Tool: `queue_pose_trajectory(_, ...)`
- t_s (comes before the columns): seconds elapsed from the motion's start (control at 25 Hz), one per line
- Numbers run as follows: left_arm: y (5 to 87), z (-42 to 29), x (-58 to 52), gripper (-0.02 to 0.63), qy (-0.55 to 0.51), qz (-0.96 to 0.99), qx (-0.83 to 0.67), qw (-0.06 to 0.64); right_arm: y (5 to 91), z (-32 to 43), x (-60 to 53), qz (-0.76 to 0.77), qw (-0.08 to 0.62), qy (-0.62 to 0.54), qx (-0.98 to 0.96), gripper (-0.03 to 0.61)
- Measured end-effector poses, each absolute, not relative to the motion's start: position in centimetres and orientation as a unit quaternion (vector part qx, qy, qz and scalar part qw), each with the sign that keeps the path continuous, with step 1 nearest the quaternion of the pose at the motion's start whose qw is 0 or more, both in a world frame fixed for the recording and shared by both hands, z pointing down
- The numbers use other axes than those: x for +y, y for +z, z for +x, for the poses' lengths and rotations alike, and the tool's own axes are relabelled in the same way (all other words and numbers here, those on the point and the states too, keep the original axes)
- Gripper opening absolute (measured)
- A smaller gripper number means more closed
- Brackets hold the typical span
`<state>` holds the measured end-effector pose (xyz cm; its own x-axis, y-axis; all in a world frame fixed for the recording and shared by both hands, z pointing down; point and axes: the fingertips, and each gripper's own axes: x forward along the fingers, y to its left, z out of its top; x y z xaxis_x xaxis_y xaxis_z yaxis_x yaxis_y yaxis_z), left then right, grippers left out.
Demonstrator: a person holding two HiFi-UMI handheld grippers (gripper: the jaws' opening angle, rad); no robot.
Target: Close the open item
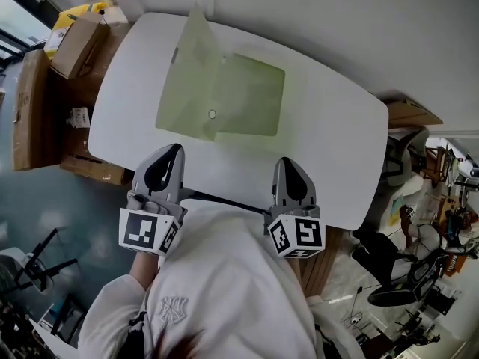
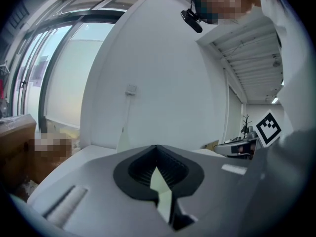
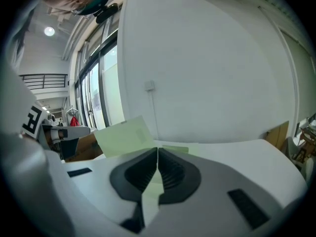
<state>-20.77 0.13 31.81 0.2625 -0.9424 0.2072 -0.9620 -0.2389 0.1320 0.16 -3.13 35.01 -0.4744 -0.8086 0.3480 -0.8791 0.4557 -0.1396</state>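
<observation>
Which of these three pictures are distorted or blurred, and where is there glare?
Head view: sharp and evenly lit, though the table edges bow. Left gripper view: strong fisheye bending, dark corners, window washed out. Right gripper view: same bending and dark corners; the green folder is sharp, a ceiling lamp glares a little.

A white counter point(image 1: 329, 148) is being backed by a plain white wall point(image 1: 337, 21), on which a small wall plate point(image 2: 131, 89) is being carried. Cardboard boxes point(image 1: 75, 43) are being kept beside the counter's left end, above a grey-blue floor point(image 1: 45, 208). Daylight is being let in through tall dark-framed windows point(image 2: 54, 78) on that side, and a round ceiling lamp point(image 3: 49, 31) is being kept lit. A black chair base point(image 1: 393, 296) is being shown at the right.
</observation>
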Motion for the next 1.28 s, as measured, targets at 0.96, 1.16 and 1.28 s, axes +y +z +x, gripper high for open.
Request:
queue_pose_trajectory(0.96,38.4,-26.6,-3.9,0.144,0.020,0.707,-0.678,0.200,34.3,0.1,-3.9,0.498,0.117,0.133,-0.849,0.011)
queue_pose_trajectory(1.16,38.1,-26.9,-4.6,0.112,0.030,0.712,-0.677,0.185,34.4,0.3,-3.9,0.510,0.117,0.135,-0.842,0.011)
queue_pose_trajectory(1.28,38.1,-27.2,-4.6,0.026,0.026,0.708,-0.681,0.186,34.4,0.1,-3.7,0.512,0.115,0.136,-0.840,0.011)
